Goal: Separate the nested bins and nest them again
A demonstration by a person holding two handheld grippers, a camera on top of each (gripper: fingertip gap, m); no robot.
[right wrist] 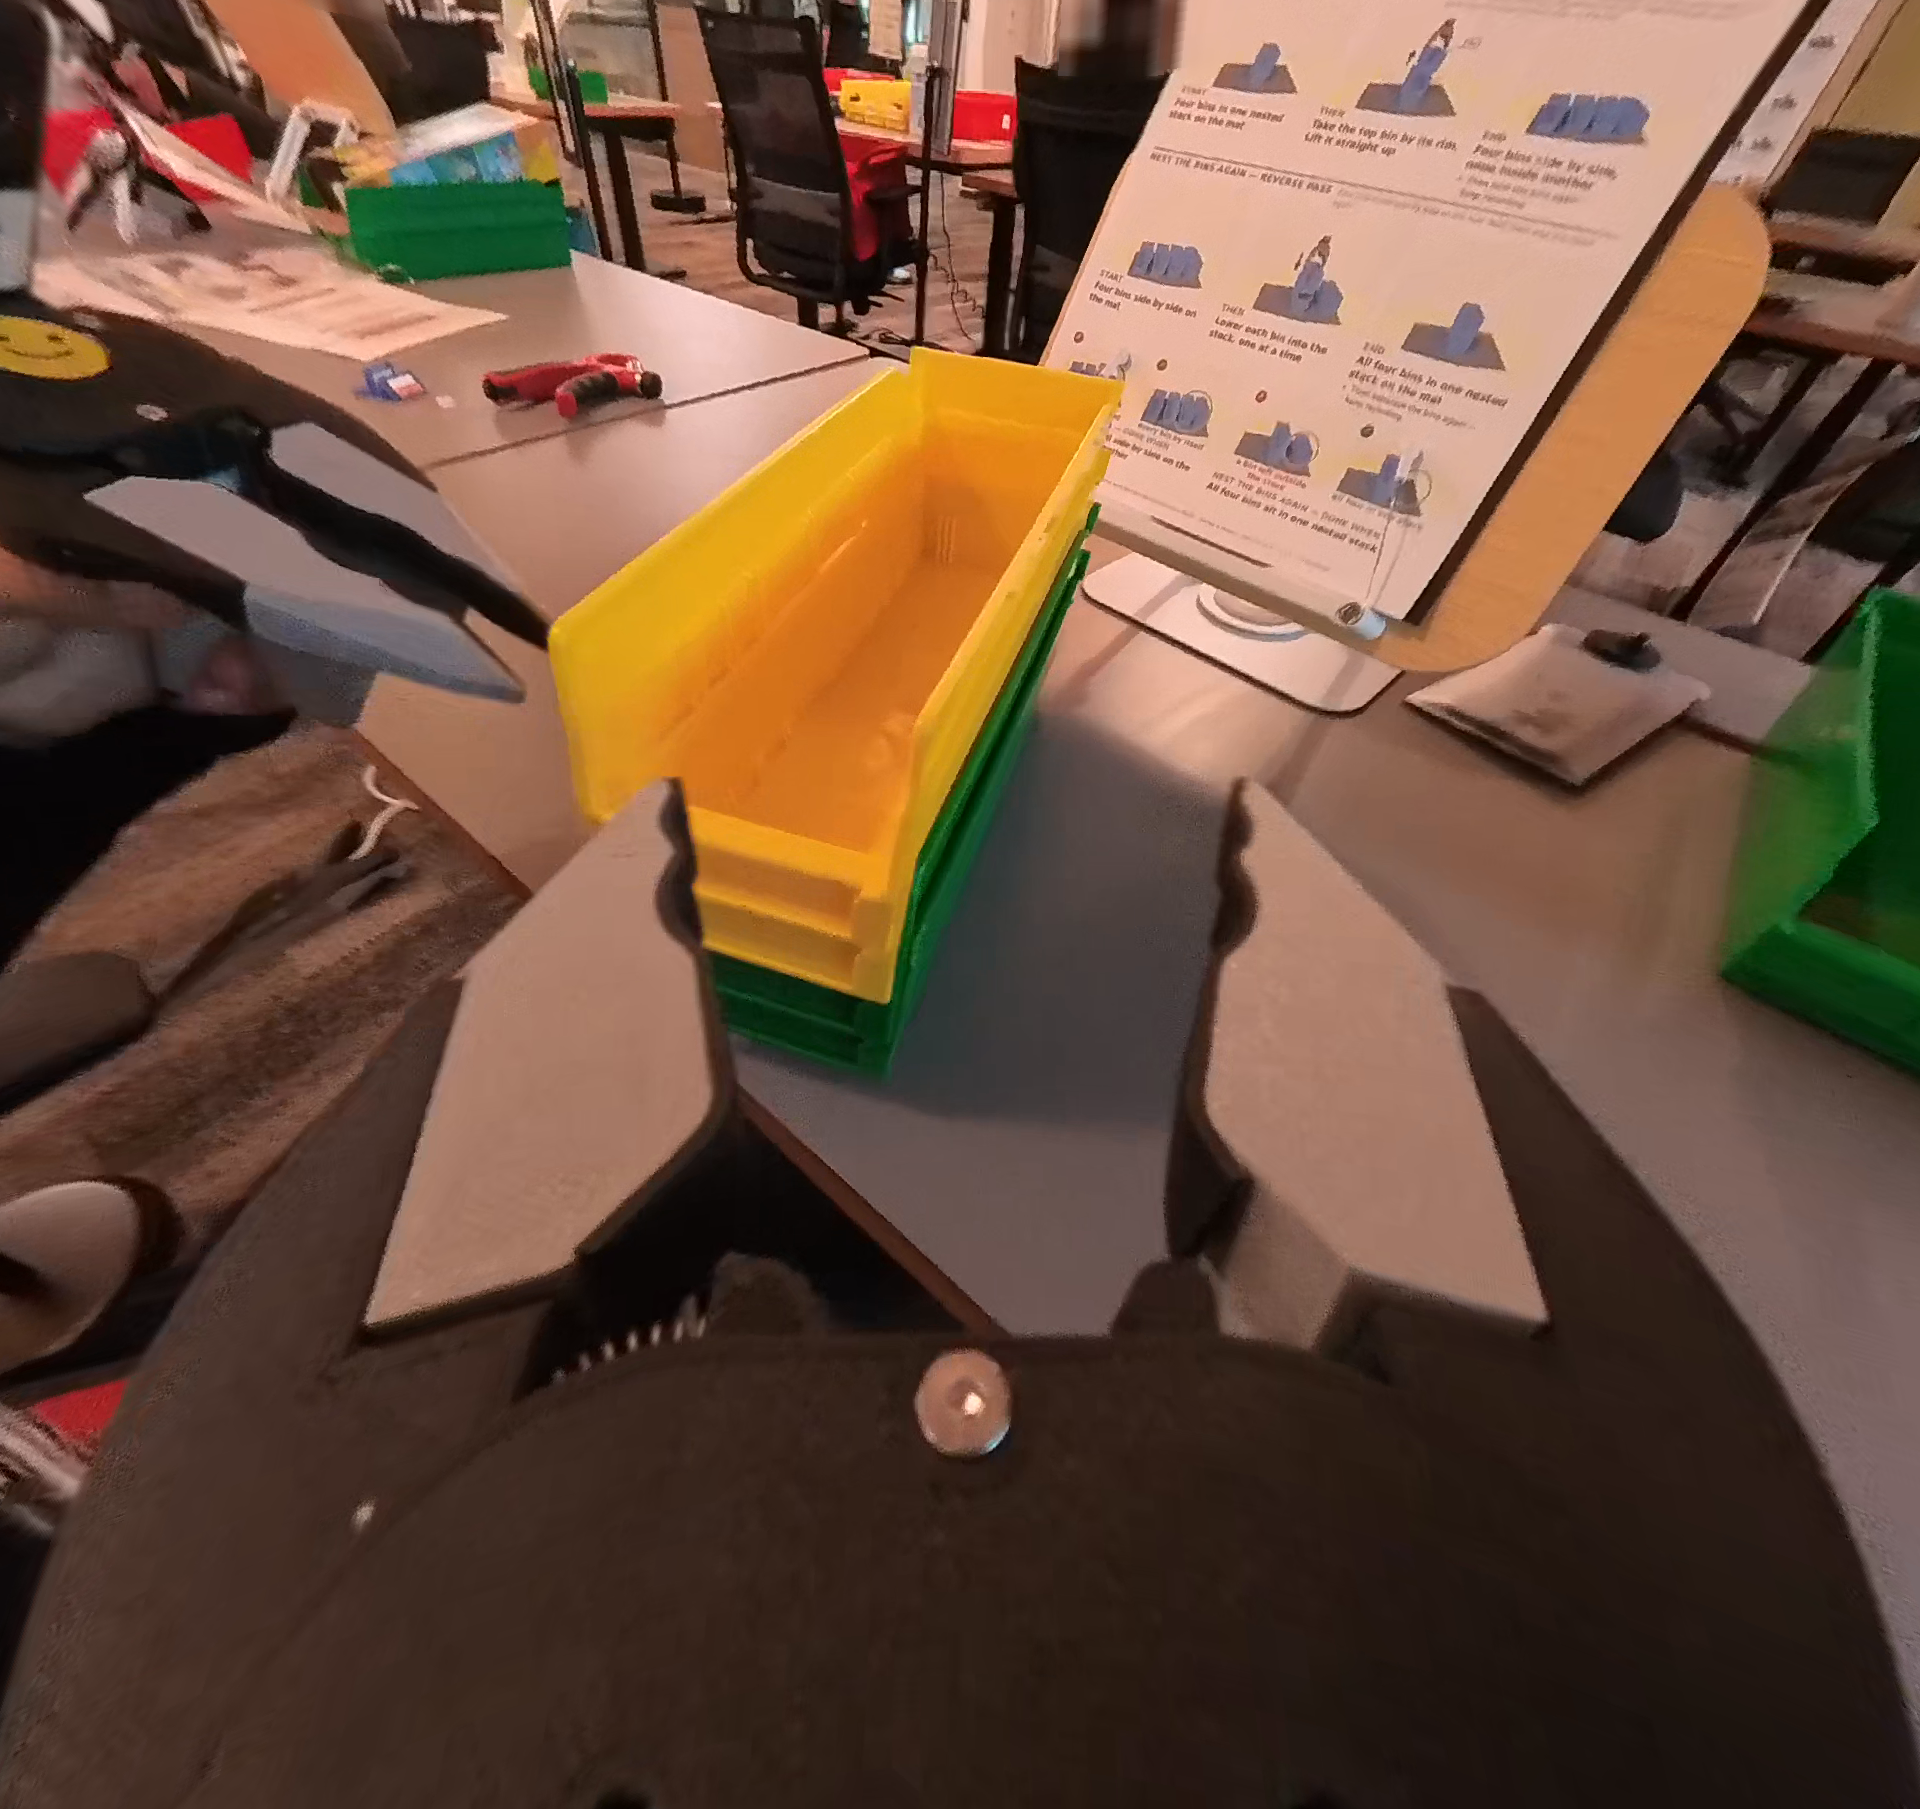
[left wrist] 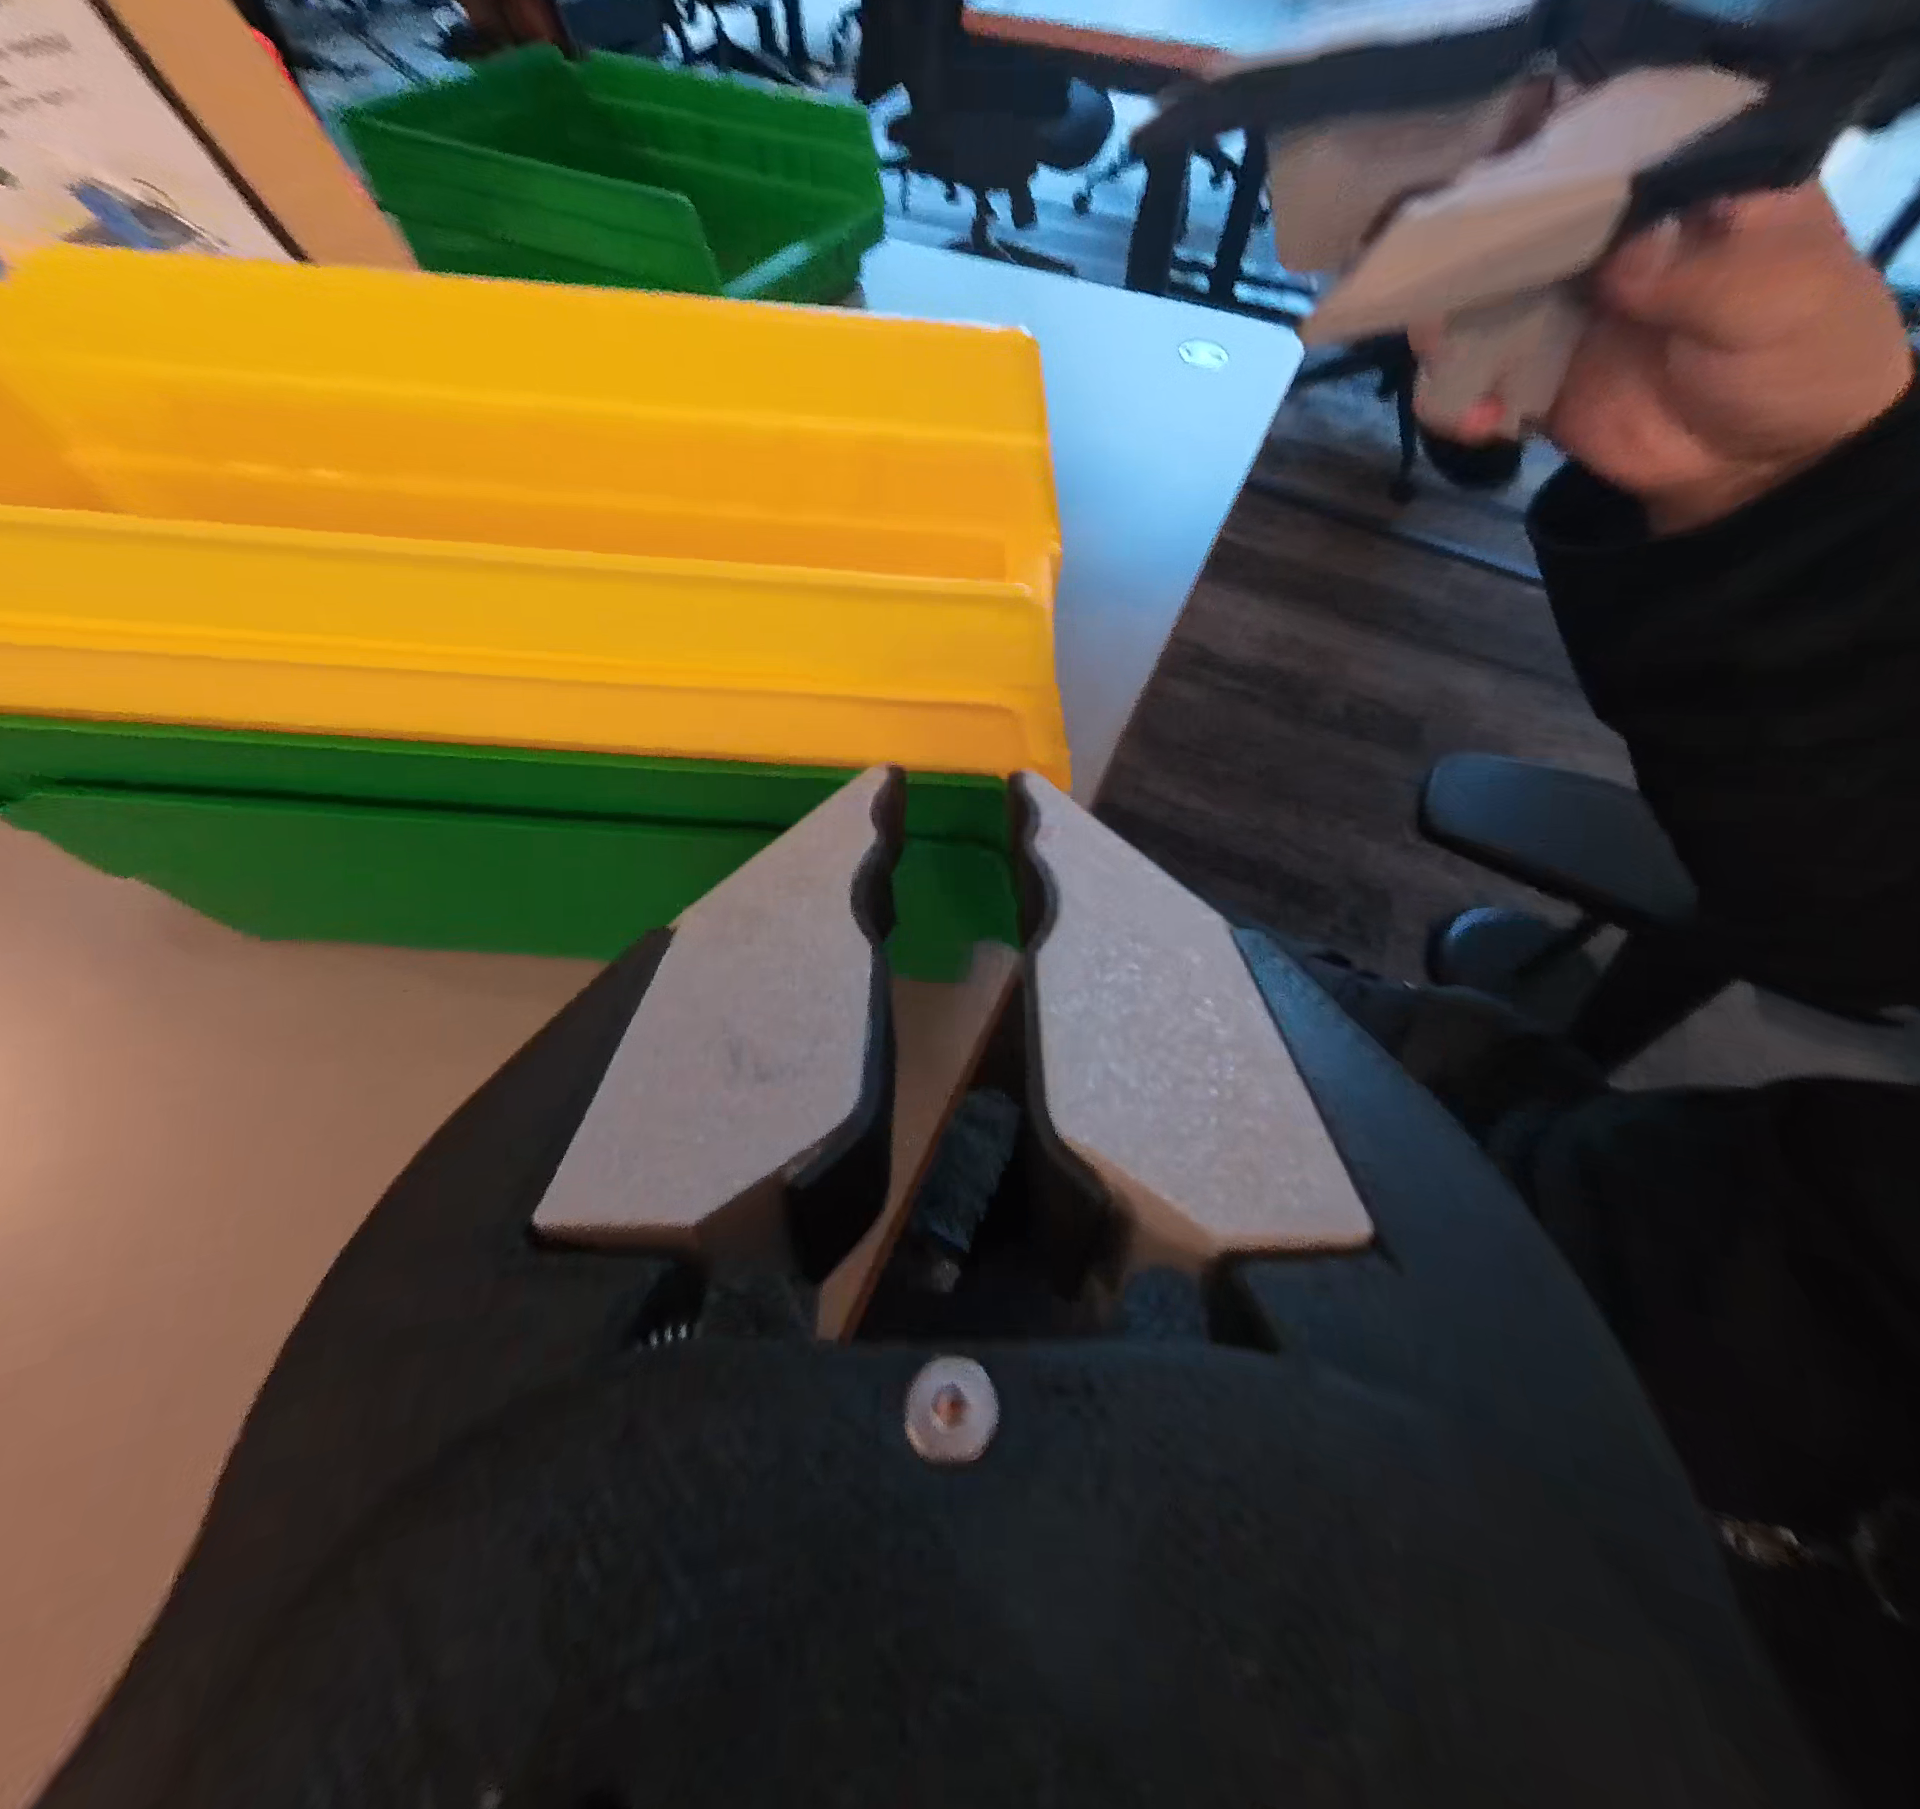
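The nested stack of long plastic bins (right wrist: 831,720) stands on the grey table top (right wrist: 1091,1136), close to its front corner: yellow bins (left wrist: 520,471) sit inside one another on top, and green bins (left wrist: 416,824) nest beneath them. Behind the stack, a white instruction board with blue diagrams (right wrist: 1403,253) leans on a stand. A separate green plastic bin (left wrist: 623,170) rests farther back beyond the stack, and another green bin (right wrist: 1829,876) sits well to the stack's right. The left gripper (left wrist: 958,793) hovers at the stack's near lower corner, its grey fingers drawn close with a narrow gap, clasping nothing. The right gripper (right wrist: 956,824) hangs above the stack's short end, fingers spread wide and released, holding nothing. Left of the stack, red-handled pliers (right wrist: 571,383) lie on a neighbouring table.
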